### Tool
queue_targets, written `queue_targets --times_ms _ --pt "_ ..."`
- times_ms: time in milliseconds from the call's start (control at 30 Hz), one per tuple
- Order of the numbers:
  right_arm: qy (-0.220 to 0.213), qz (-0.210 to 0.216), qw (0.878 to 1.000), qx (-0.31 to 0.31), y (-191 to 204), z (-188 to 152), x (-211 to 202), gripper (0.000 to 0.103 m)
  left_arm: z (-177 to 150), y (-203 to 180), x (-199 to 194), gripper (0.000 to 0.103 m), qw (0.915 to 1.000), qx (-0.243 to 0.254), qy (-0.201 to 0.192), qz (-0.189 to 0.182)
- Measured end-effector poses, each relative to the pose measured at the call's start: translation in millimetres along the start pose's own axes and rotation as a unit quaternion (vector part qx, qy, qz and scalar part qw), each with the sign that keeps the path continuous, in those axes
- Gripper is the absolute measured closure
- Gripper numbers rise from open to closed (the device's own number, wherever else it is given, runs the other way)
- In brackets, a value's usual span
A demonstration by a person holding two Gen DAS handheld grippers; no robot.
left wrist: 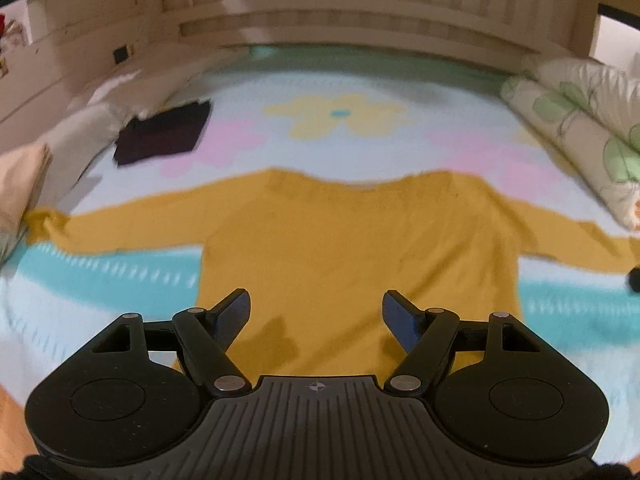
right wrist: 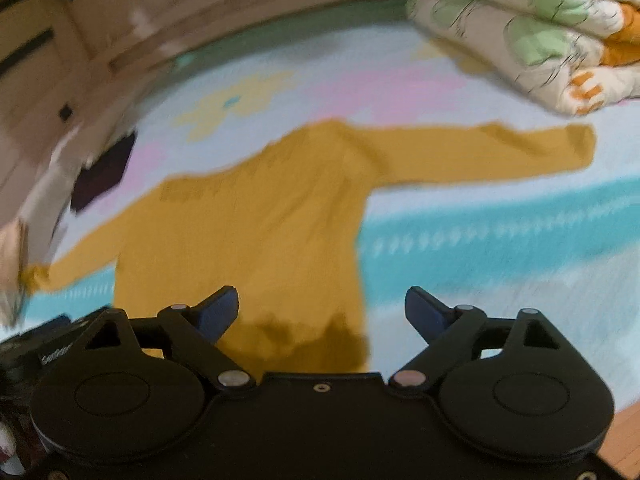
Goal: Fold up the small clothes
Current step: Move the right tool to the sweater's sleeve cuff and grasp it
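A mustard-yellow long-sleeved top (left wrist: 352, 240) lies flat on the bed with both sleeves spread out sideways; it also shows in the right wrist view (right wrist: 248, 220). My left gripper (left wrist: 316, 312) is open and empty, hovering above the top's lower hem near its middle. My right gripper (right wrist: 322, 312) is open and empty, above the top's lower right corner. Both views are blurred by motion.
The bed has a patterned blue, pink and yellow cover (left wrist: 340, 116). A dark folded garment (left wrist: 164, 132) lies at the far left. A folded floral quilt (right wrist: 532, 28) sits at the far right, also in the left view (left wrist: 580, 132). A wooden headboard (left wrist: 360, 12) runs behind.
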State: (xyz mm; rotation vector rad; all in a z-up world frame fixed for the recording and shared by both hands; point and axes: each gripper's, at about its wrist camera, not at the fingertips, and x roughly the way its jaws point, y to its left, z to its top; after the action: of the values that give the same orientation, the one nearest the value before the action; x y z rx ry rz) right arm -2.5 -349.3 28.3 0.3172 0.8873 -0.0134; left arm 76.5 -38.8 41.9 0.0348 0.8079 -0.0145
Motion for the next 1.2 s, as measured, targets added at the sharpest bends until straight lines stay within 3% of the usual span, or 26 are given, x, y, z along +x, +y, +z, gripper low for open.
queue_targets --times_ms 133,267,333,500,600,767,1000,1167,1200 --pt "-0.034 -0.012 0.999 0.024 -46 48 -10 0.012 28 -28 9 0.037 0.9998 0.007 -0.007 -0.017" --pt "-0.061 -0.081 0.994 0.031 -102 87 0 0.011 47 -62 23 0.039 0.9991 0.027 -0.016 -0.027" --pt "-0.060 -0.089 0.993 0.057 -141 103 14 0.015 54 -77 33 0.041 0.9987 0.034 -0.015 -0.034" --pt "-0.057 -0.098 0.987 0.116 -229 122 46 0.033 65 -101 60 0.045 0.9984 0.036 -0.012 -0.042" --pt "-0.067 -0.114 0.982 0.132 -276 130 65 0.034 67 -107 71 0.045 0.9985 0.035 -0.010 -0.042" --pt "-0.078 -0.100 0.975 0.182 -340 138 98 0.034 64 -111 87 0.046 0.9985 0.048 -0.002 -0.028" --pt "-0.067 -0.101 0.972 0.199 -368 137 139 0.036 58 -101 105 0.046 0.9984 0.050 0.020 -0.015" --pt "-0.051 -0.090 0.973 0.206 -373 138 159 0.054 58 -94 108 0.046 0.9983 0.050 0.030 -0.009" --pt "-0.046 -0.091 0.973 0.207 -373 137 162 0.069 57 -91 108 0.046 0.9982 0.051 0.031 -0.008"
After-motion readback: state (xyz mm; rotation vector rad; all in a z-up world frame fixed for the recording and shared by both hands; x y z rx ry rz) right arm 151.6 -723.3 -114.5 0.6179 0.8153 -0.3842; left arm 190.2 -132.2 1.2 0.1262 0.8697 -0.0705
